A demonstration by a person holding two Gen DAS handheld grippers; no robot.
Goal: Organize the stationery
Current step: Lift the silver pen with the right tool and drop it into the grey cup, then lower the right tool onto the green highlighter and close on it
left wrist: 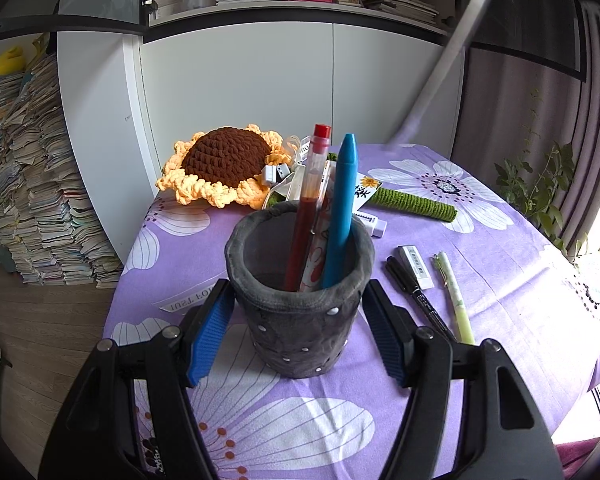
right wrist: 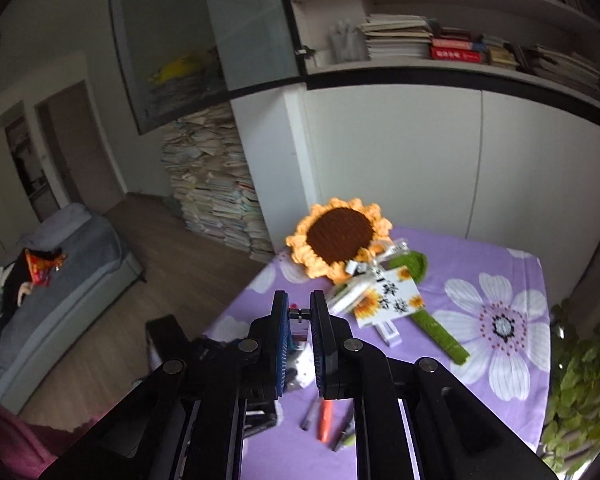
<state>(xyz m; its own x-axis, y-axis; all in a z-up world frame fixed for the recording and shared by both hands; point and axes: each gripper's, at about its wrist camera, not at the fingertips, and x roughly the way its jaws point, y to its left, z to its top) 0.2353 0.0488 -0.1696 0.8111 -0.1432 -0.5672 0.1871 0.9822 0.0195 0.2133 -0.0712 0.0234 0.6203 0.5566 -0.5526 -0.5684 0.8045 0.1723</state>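
Grey pen holder (left wrist: 300, 300) braced on purple floral tabletop (left wrist: 500, 280), right hand bringing in the next pen.

Holder was a soft dark-grey cup with small metal studs, standing upright near the tabletop's near-left side, already holding a red pen (left wrist: 308, 208), a blue crayon-shaped pen (left wrist: 340, 216) and a white patterned pen between them. Left gripper (left wrist: 300, 320) had fingers wide, flanking the holder; contact not certain. Right gripper (right wrist: 300, 344) fingers were narrow, clamped on a thin pen (right wrist: 299, 314), seen end-on. Judgement: keep the holder steadied, lower the pen upright into the free left part of the mouth, release only once the tip is inside. Black marker (left wrist: 414, 294), pale green pen (left wrist: 454, 298) and white eraser (left wrist: 416, 266) lay just right of the holder, still loose. Crochet sunflower (left wrist: 224, 164) sat behind.
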